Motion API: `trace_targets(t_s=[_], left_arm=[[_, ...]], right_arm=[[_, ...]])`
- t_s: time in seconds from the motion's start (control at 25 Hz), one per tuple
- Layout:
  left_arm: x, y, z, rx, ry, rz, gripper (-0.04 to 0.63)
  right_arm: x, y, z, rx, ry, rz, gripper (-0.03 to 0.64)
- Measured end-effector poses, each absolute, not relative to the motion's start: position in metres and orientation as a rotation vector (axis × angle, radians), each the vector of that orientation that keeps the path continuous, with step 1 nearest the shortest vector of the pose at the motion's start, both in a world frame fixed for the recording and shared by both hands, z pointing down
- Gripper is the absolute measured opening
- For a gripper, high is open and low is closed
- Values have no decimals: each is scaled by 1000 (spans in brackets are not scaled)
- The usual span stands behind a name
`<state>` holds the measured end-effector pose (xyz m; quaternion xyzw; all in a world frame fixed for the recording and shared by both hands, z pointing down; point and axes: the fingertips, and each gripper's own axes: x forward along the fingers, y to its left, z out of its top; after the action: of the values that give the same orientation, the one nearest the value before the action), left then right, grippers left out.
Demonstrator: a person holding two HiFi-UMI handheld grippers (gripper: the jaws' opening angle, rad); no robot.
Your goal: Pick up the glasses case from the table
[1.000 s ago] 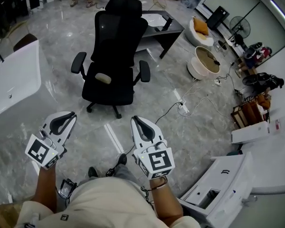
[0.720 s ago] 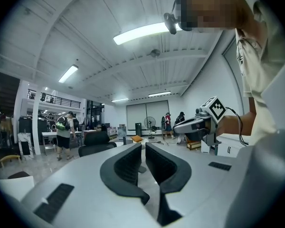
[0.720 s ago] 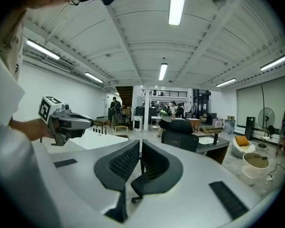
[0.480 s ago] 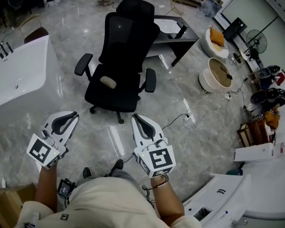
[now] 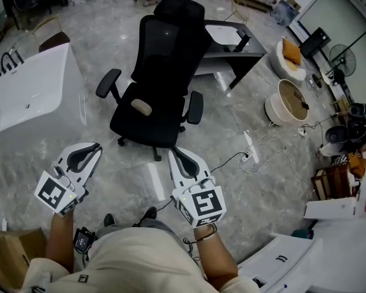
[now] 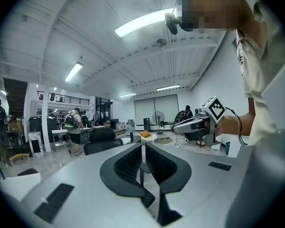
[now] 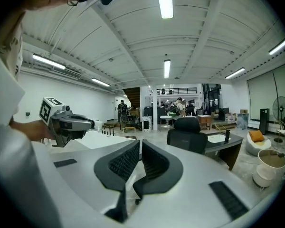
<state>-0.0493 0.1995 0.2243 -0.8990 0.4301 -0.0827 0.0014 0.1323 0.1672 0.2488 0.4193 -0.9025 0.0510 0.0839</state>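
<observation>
No glasses case shows in any view. My left gripper (image 5: 95, 147) and right gripper (image 5: 172, 154) are held side by side in front of the person's body, above the grey marble floor. Both point toward a black office chair (image 5: 158, 84). In the left gripper view the left gripper (image 6: 143, 144) has its jaws closed together with nothing between them. The right gripper (image 7: 139, 144) looks the same in the right gripper view, shut and empty. Each gripper view also shows the other gripper off to the side.
A white table (image 5: 30, 96) stands at the left, and a dark desk (image 5: 232, 44) behind the chair. Round white baskets (image 5: 287, 102) and a power strip with cables (image 5: 251, 148) lie to the right. White furniture (image 5: 280, 261) is at lower right, a cardboard box (image 5: 3, 258) at lower left.
The floor, chair and baskets have slid down and right in the head view, and more of the white table shows at the left. Both grippers keep their place in the frame, still shut.
</observation>
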Motion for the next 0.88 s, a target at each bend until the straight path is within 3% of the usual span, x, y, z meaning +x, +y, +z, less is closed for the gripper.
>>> trace_targets(t_s=[0.88], left_arm=[[31,107,265,-2962,1168,-381,41]], right_arm=[[202,101,282,1376,-2639,269,31]])
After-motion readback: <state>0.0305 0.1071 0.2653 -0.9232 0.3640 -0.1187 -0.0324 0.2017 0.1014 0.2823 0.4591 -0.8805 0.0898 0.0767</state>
